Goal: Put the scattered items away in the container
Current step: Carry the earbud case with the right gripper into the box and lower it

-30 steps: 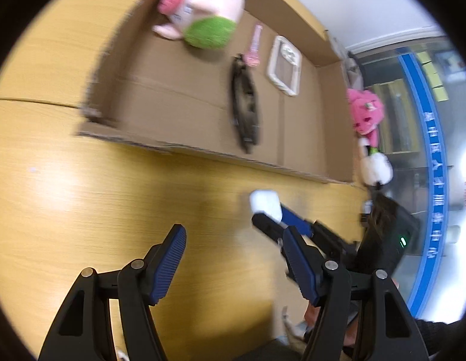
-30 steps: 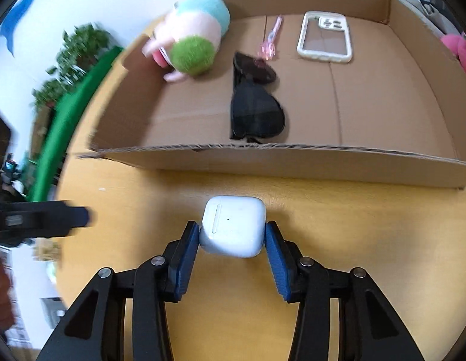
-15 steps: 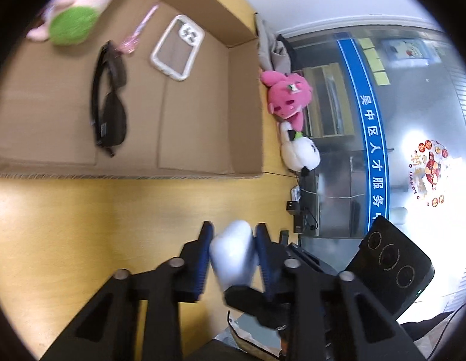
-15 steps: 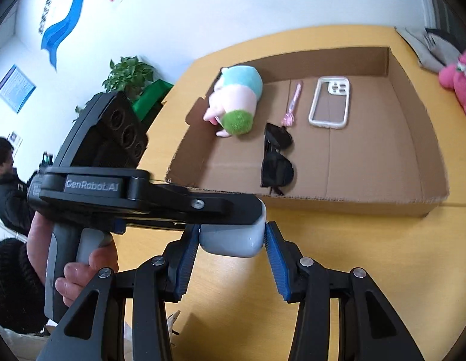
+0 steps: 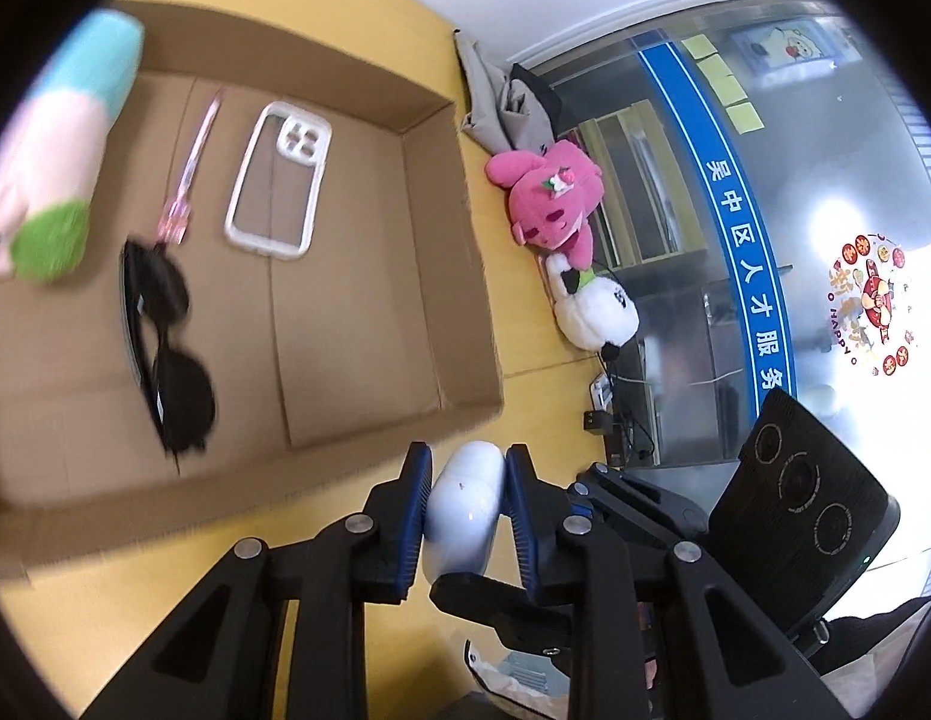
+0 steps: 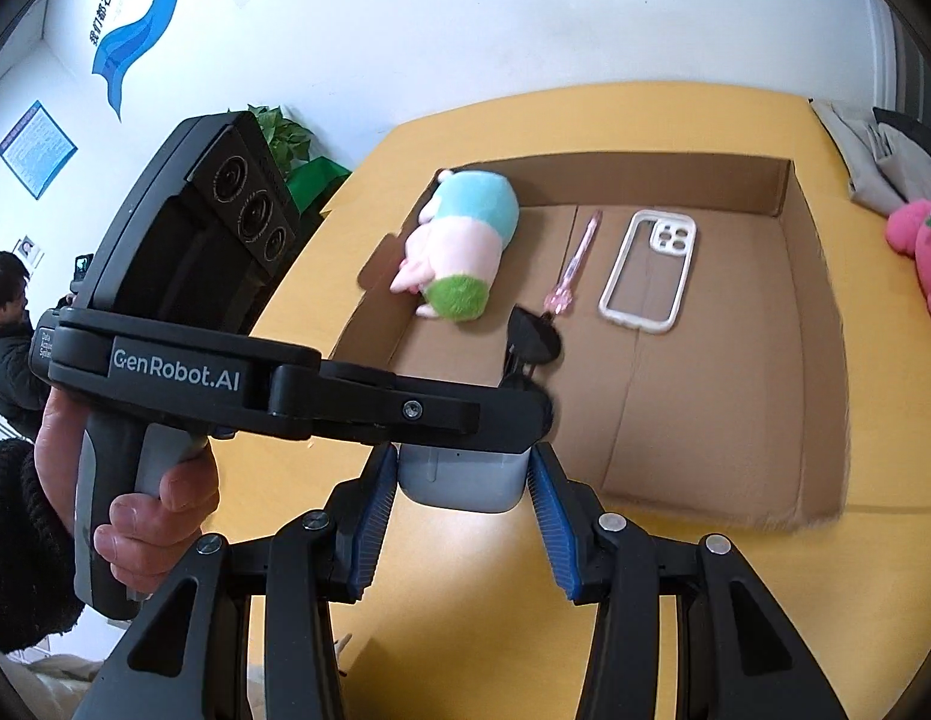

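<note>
Two grippers on one earbud case | left wrist: left gripper [image 5: 468, 516] clamps white earbud case [image 5: 465, 510] above table [image 5: 87, 594], beside cardboard box [image 5: 471, 276] holding sunglasses [image 5: 165, 348], phone case [image 5: 279, 180] | right wrist: right gripper [image 6: 465, 495] also grips the case [image 6: 459, 480]; left gripper [image 6: 513, 420] crosses it; hand [image 6: 135, 504] on handle

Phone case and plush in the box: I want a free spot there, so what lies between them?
A pink pen lies between the phone case and the plush, apart from both; the right wrist view shows it.
</note>
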Action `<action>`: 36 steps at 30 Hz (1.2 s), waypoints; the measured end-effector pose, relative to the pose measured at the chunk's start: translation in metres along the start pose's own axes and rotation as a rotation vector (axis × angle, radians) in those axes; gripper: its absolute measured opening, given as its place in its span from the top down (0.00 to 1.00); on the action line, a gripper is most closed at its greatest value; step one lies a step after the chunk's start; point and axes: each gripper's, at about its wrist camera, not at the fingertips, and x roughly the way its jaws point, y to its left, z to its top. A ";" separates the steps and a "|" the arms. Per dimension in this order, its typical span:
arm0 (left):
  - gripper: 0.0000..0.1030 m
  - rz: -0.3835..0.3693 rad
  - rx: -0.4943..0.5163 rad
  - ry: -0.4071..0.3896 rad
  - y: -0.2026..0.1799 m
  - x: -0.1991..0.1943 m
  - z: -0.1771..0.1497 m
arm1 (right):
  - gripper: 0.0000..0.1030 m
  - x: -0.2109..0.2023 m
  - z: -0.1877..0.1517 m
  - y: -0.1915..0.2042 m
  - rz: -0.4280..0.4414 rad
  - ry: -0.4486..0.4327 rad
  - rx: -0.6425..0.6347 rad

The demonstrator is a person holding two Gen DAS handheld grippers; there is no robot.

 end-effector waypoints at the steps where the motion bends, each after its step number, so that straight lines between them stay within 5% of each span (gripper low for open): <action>1: 0.77 -0.003 0.007 -0.001 0.001 0.001 0.009 | 0.53 0.002 0.008 -0.003 -0.006 0.001 -0.004; 15: 0.77 -0.010 -0.007 0.057 0.045 0.042 0.088 | 0.53 0.061 0.075 -0.058 -0.029 0.098 -0.003; 29: 0.77 0.023 -0.067 0.197 0.081 0.129 0.100 | 0.53 0.113 0.056 -0.131 -0.044 0.270 0.141; 36: 0.80 0.131 -0.092 0.244 0.098 0.150 0.099 | 0.54 0.139 0.050 -0.144 -0.068 0.334 0.174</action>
